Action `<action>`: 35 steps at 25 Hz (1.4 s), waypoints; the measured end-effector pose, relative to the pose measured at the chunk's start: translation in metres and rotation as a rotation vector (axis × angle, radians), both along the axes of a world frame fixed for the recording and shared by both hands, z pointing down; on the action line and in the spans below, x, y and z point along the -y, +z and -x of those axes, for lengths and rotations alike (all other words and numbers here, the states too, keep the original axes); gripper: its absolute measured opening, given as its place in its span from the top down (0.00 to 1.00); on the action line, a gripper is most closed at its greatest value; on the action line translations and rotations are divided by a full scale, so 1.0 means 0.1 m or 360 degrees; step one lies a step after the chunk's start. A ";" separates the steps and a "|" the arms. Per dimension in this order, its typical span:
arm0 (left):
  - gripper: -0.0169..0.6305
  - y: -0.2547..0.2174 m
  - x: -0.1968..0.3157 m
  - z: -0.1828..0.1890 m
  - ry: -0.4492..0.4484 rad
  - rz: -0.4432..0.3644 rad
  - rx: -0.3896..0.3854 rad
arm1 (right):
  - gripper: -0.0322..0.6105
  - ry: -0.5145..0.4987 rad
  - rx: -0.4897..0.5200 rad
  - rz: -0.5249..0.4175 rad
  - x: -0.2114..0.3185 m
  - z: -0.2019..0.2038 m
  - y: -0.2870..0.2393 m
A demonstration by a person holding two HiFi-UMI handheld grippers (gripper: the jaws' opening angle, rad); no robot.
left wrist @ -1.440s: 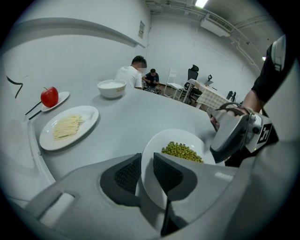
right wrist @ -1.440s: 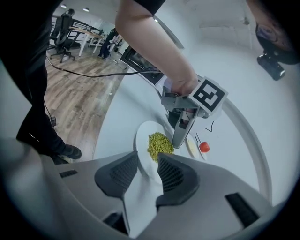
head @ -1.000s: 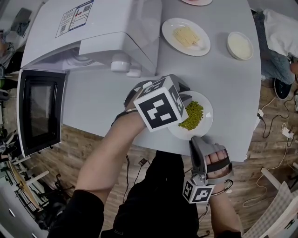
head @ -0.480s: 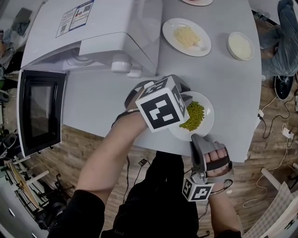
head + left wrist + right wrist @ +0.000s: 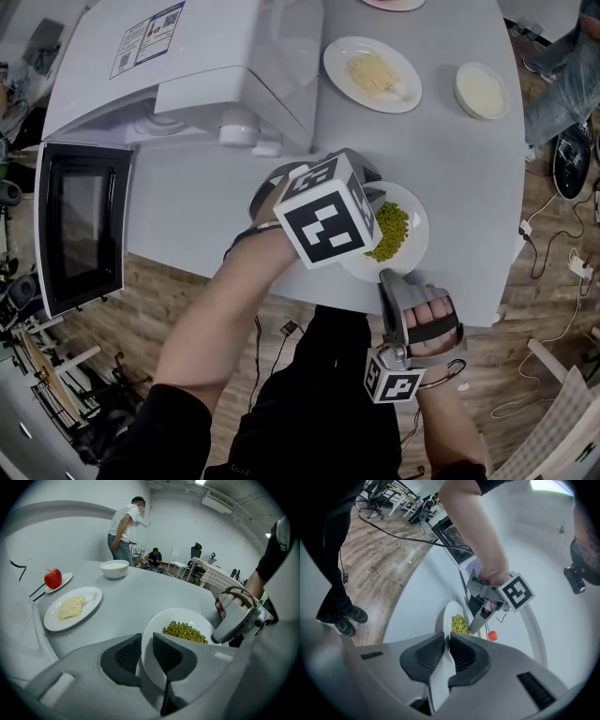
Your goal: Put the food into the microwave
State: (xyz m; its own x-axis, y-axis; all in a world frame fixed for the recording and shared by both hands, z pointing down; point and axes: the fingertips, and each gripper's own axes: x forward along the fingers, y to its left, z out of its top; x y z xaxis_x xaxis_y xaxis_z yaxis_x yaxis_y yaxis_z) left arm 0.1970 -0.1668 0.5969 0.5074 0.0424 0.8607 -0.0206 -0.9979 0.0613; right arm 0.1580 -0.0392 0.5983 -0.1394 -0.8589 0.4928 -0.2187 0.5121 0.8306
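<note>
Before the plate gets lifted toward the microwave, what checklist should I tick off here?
1. Left gripper on the plate: ok, its pads clamp the rim.
2. Right gripper on the plate: ok, its jaws have just been closing and the rim sits between the pads, gripped.
3. The two grips on opposite sides of the plate: ok, one at the far-left rim, one at the near rim.
4. Peas away from the rim: ok, heaped near the middle.
5. Microwave door open: ok, swung fully out.
6. Microwave cavity free: cannot tell, no view looks inside.
</note>
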 end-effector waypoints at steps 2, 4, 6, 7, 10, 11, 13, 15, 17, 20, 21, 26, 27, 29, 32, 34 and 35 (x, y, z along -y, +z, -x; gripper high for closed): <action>0.85 0.00 -0.01 0.00 0.0003 -0.0002 0.0000 | 0.89 -0.0005 -0.0020 -0.0023 -0.01 -0.01 0.00; 0.85 -0.01 -0.01 0.00 0.0009 -0.0003 -0.0009 | 0.89 -0.0008 -0.0030 -0.0062 -0.02 -0.02 -0.03; 0.85 -0.03 0.01 0.00 0.0004 -0.0030 -0.0024 | 0.90 -0.0006 -0.0029 -0.0109 -0.01 -0.05 -0.10; 0.85 -0.04 0.03 0.00 -0.0002 -0.0059 -0.0027 | 0.91 -0.0004 -0.0028 -0.0124 0.01 -0.06 -0.13; 0.85 -0.03 0.05 0.01 -0.0016 -0.0110 -0.0021 | 0.91 0.0003 -0.0021 -0.0136 0.03 -0.07 -0.17; 0.85 -0.03 0.04 0.01 -0.0019 -0.0103 -0.0018 | 0.91 0.0005 -0.0019 -0.0134 0.02 -0.08 -0.17; 0.85 -0.03 0.02 0.01 -0.0017 -0.0079 -0.0014 | 0.91 0.0007 -0.0019 -0.0129 -0.02 -0.09 -0.17; 0.85 -0.04 0.00 0.01 -0.0010 -0.0054 -0.0008 | 0.91 0.0009 -0.0026 -0.0133 -0.06 -0.09 -0.16; 0.85 -0.02 -0.03 0.01 -0.0005 -0.0016 0.0005 | 0.91 0.0007 -0.0040 -0.0137 -0.09 -0.09 -0.14; 0.89 0.00 -0.07 0.02 0.0003 0.0004 0.0025 | 0.90 0.0007 -0.0057 -0.0099 -0.10 -0.10 -0.06; 0.89 0.00 -0.07 0.02 0.0007 -0.0003 0.0033 | 0.89 0.0010 -0.0058 -0.0085 -0.10 -0.10 -0.03; 0.89 0.02 -0.18 0.02 0.0070 0.0063 0.0062 | 0.85 0.0082 -0.0033 -0.0092 0.01 -0.18 -0.04; 0.89 0.02 -0.21 0.01 0.0083 0.0081 0.0057 | 0.82 0.0092 -0.0025 -0.0095 0.04 -0.19 -0.06; 0.89 0.04 -0.22 0.00 0.0075 0.0077 0.0043 | 0.80 0.0091 -0.0023 -0.0123 0.08 -0.20 -0.12; 0.89 0.03 -0.19 0.00 0.0038 0.0082 0.0006 | 0.82 0.0086 -0.0033 -0.0161 0.06 -0.21 -0.13; 0.89 0.02 -0.17 0.00 0.0022 0.0088 -0.0015 | 0.82 0.0098 -0.0028 -0.0158 0.04 -0.22 -0.10; 0.89 0.01 -0.17 -0.01 0.0018 0.0084 -0.0020 | 0.79 0.0104 -0.0022 -0.0163 0.03 -0.22 -0.09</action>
State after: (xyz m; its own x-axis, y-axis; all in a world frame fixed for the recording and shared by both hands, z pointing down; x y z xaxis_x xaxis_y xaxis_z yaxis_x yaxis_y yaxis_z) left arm 0.1975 -0.1500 0.5983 0.5172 0.0932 0.8508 -0.0082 -0.9935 0.1138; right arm 0.1798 -0.0426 0.5890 -0.0751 -0.9119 0.4034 -0.2369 0.4093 0.8811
